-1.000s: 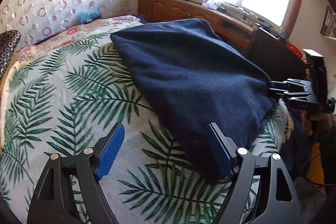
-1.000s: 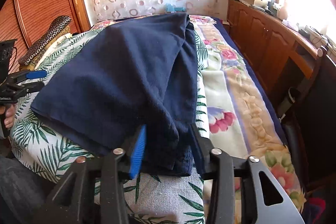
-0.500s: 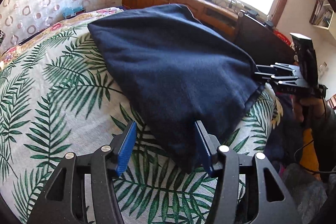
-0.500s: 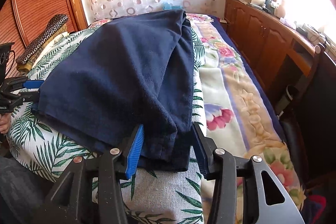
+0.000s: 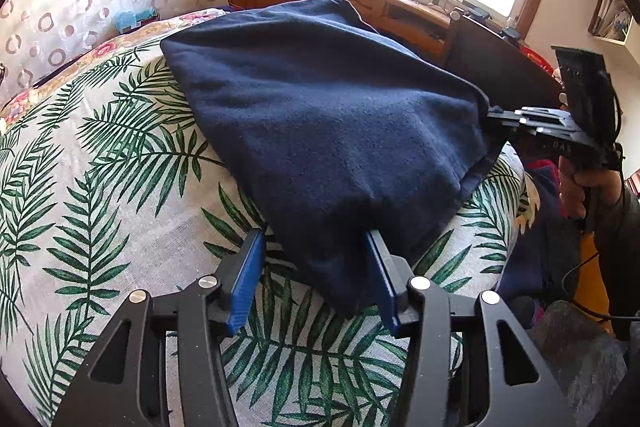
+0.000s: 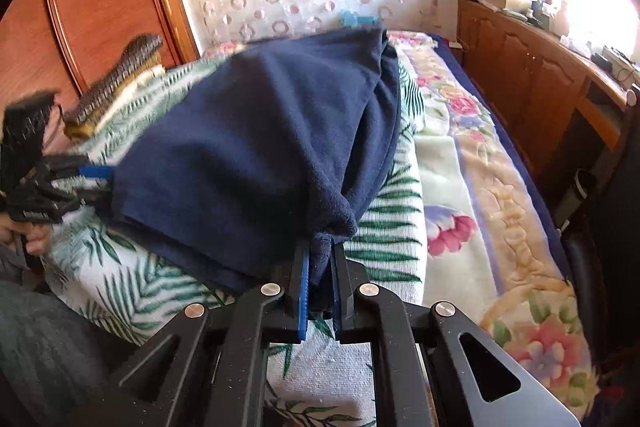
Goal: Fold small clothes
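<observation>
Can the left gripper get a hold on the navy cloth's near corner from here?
Probably yes: the navy cloth's corner already lies between the left gripper's closing pads, nothing blocking, though not yet pinched.

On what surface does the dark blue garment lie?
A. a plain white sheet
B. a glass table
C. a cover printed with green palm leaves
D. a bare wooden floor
C: the dark blue garment rests on a light cover printed with green palm leaves, seen around it in both views.

The right tool has just pinched shut on the dark navy fleece garment; the left tool, jaws narrowing, straddles its near corner.
</observation>
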`<state>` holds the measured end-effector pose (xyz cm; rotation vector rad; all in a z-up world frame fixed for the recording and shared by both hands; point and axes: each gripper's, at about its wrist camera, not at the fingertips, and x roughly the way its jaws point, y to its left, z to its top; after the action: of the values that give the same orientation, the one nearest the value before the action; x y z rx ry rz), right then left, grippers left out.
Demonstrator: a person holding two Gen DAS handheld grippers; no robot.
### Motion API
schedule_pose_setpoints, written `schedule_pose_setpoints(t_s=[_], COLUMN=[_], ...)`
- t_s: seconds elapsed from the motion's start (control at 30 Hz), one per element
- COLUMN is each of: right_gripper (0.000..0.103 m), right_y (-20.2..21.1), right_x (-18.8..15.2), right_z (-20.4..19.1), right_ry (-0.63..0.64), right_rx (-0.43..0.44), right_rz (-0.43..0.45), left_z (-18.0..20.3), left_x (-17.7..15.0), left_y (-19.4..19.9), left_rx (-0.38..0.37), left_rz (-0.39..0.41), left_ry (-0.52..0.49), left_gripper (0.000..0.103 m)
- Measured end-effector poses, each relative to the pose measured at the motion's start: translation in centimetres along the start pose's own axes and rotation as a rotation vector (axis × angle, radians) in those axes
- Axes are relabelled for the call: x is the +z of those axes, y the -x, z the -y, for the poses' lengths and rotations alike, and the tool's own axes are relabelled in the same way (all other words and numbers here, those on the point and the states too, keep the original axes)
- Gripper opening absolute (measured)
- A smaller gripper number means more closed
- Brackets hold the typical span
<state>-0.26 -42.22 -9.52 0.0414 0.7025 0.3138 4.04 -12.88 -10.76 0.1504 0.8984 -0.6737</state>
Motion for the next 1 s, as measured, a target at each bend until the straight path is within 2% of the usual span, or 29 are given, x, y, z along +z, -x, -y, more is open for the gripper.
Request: schedule_pose_setpoints(t_s=[0.07, 0.23, 0.33, 0.4, 0.6, 0.77, 1.0], right_gripper=[0.008, 0.008, 0.008, 0.008, 0.007, 0.008, 0.008], right_y=[0.6, 1.4, 2.0, 2.5, 1.6, -1.8, -8.8], right_x=[-0.1, 0.2, 0.9, 2.0, 8.5, 13.9, 17.7], right_z=[0.2, 0.4, 0.3, 0.4, 0.8, 1.6, 2.4], right_ry=[-0.011, -0.009, -0.006, -0.002, 0.043, 0.055, 0.045], right_rx=[0.003, 0.010, 0.009, 0.010, 0.007, -0.013, -0.028], right_rz=[0.029, 0.053, 0.101, 0.140, 0.242, 0.246, 0.164], left_z=[0.0, 0.3, -0.1, -0.5, -3.7, -7.6, -11.0], left_x=[-0.1, 0.0, 1.1, 2.6, 9.1, 13.7, 16.4], left_y=[0.1, 0.4, 1.9, 3.0, 4.2, 2.3, -2.0], left_rx=[-0.009, -0.040, -0.070, -0.063, -0.020, 0.015, 0.055], left_rz=[-0.002, 0.006, 0.073, 0.118, 0.213, 0.202, 0.146], left_ry=[0.002, -0.004, 0.020, 0.032, 0.074, 0.125, 0.165], left_gripper=[0.032, 0.007, 0.006, 0.006, 0.006, 0.006, 0.006])
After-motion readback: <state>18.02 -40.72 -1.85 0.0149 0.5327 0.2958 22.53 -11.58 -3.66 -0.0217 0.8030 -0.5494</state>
